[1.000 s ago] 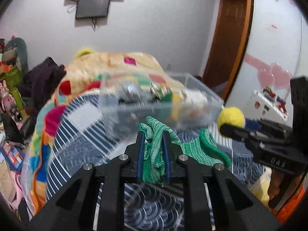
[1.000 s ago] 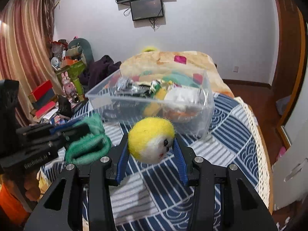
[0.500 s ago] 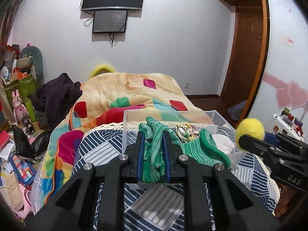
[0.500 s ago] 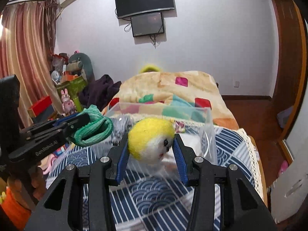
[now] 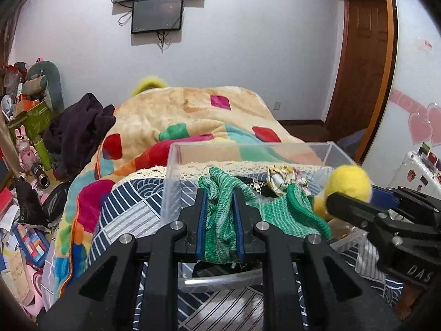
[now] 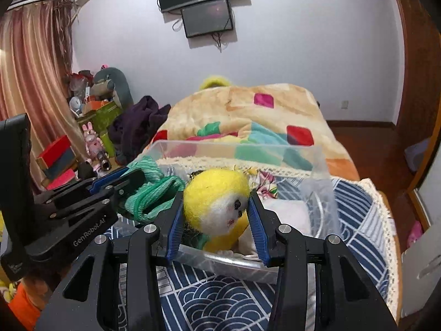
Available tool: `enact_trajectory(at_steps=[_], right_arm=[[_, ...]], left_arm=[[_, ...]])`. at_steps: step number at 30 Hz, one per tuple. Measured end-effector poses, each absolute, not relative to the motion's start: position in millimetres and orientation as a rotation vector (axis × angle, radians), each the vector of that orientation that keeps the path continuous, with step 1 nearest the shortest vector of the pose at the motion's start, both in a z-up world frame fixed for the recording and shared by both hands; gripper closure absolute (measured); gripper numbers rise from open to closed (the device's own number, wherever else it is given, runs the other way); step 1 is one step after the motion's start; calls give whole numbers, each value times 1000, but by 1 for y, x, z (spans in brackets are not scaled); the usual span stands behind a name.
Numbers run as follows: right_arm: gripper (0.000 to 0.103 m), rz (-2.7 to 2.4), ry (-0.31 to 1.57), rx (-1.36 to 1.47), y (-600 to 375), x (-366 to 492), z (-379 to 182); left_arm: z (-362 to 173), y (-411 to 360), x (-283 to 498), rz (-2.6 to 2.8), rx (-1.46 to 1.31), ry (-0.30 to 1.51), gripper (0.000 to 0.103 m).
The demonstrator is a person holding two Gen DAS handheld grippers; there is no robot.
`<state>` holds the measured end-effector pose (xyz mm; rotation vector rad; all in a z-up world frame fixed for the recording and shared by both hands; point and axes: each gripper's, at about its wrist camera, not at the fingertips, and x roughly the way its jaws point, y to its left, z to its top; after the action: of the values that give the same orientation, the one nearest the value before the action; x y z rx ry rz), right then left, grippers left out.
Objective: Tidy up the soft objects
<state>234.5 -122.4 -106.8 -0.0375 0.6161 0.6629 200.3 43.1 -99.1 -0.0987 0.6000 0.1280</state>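
The left gripper [image 5: 219,215] is clamped narrow on a bunched green knit cloth [image 5: 220,220], pinched near its middle so the loose cuffed end droops to the right over the clear plastic bin [image 5: 176,154]. The right gripper [image 6: 216,215] squeezes a yellow felt doll head [image 6: 217,201] between its blue pads, face turned toward the camera, gripped across its widest part so the round shape cannot roll out. Both loads hang just above the bin's near rim, side by side, the cloth left of the doll. Inside the bin lie a floral fabric piece [image 5: 284,176] and something white [image 6: 286,212], so it serves as the collecting place. The bin rests on the bed's blue patterned quilt [image 6: 220,303]; beyond the bin lies a colourful patchwork blanket [image 5: 193,115]. Releasing over the opening looks like the next step.
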Motion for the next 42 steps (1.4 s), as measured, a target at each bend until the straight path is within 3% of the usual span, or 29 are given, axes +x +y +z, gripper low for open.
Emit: enact_trajectory(at_steps=[6,10,17,30,42], right_arm=[[62,663,652,-97,-112,235,-119],[61,645,656,-114,-114,234,-120],[39,634,630,-86,-128,228,-111],[37,608,459,-56,-159,196,-63],[27,588,259,-57,-176,145,-18]], left_arm=[[-106,37,203,120,-72,626,83],[-107,41,201,109,-92,644,75],[-99,43,185,78,-126,629,58],[-37,26,127,19,-87,456,53],[13,14,69,-2,-63,283,37]])
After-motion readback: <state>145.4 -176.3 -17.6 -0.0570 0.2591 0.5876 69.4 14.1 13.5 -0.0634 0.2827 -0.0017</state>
